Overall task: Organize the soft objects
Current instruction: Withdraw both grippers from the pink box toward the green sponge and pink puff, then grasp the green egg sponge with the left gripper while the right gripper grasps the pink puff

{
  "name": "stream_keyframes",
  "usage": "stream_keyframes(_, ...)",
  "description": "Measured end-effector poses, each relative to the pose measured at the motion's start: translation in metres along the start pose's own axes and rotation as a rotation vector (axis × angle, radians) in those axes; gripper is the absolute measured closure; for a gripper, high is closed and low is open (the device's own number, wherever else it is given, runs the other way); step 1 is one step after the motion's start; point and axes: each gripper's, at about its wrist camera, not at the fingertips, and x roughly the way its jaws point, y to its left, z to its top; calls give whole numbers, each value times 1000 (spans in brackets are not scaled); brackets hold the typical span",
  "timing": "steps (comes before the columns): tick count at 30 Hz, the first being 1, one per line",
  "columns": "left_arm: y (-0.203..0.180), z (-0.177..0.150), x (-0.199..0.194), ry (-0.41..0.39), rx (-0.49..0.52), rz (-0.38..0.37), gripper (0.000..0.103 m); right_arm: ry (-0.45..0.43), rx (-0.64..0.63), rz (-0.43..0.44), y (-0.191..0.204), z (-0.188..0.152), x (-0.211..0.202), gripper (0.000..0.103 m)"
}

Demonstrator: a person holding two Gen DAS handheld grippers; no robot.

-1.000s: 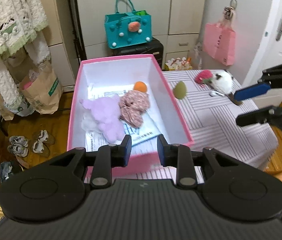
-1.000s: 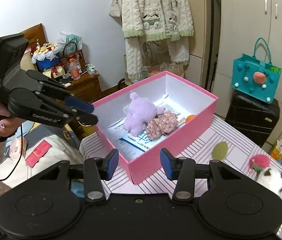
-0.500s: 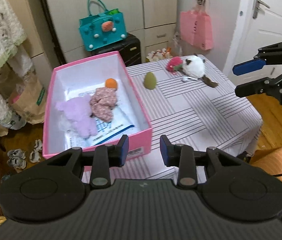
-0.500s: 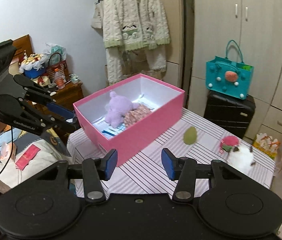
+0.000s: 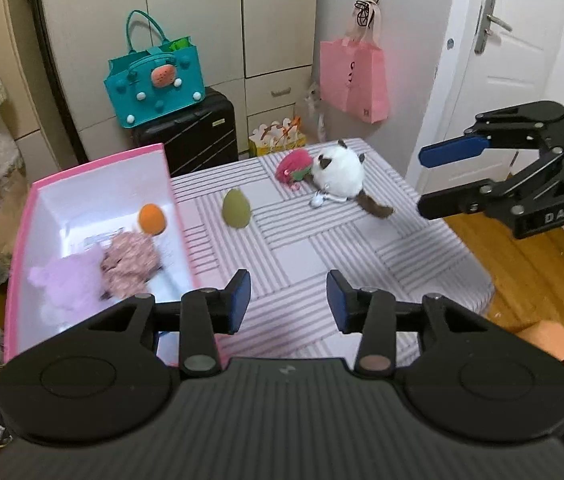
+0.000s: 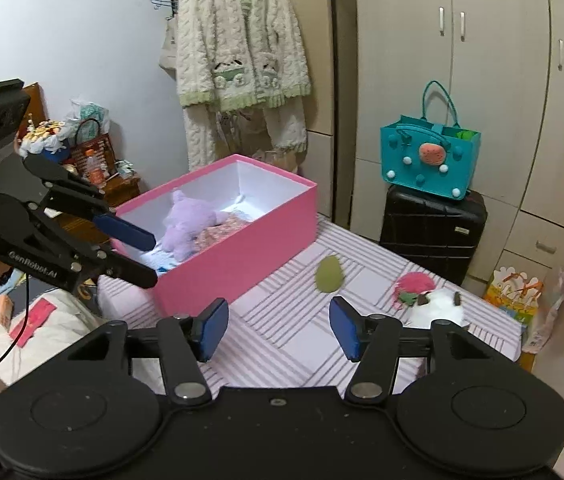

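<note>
A pink box [image 5: 94,168] [image 6: 242,248] on the striped table holds a purple plush [image 5: 68,280] [image 6: 186,226], a floral pouch [image 5: 130,264] and an orange ball [image 5: 152,219]. On the table lie a green egg-shaped toy [image 5: 236,209] [image 6: 329,274], a pink round toy [image 5: 293,164] [image 6: 412,285] and a white cat plush [image 5: 340,176] [image 6: 438,306]. My left gripper [image 5: 288,306] [image 6: 142,254] is open and empty above the table's near edge. My right gripper [image 6: 280,330] [image 5: 440,178] is open and empty, to the right of the cat plush.
A teal bag [image 5: 156,84] sits on a black suitcase [image 5: 190,136] behind the table. A pink bag [image 5: 354,76] hangs on the wall, next to a white door [image 5: 522,60]. A knitted cardigan [image 6: 238,52] hangs by the wardrobe. The table [image 5: 362,256] drops off to wooden floor at right.
Both grippers have swung right, away from the box and toward the toys on the table. Both have opened wider.
</note>
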Motion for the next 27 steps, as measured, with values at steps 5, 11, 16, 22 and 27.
stream_keyframes(5, -7, 13, 29, -24, -19, -7, 62, 20, -18, -31, -29, 6, 21, 38)
stream_keyframes(11, -8, 29, 60, -66, -46, 23, 58, 28, -18, -40, -64, 10, 50, 38)
stream_keyframes(16, -9, 36, 85, -98, -84, 64, 58, 9, 2, -56, -85, 9, 74, 36)
stream_keyframes(22, -9, 39, 118, -100, -136, 80, 58, 11, -18, -54, -104, 6, 106, 35)
stream_keyframes(27, -10, 33, 140, -128, -202, 109, 57, 20, -29, -64, -117, 6, 129, 34)
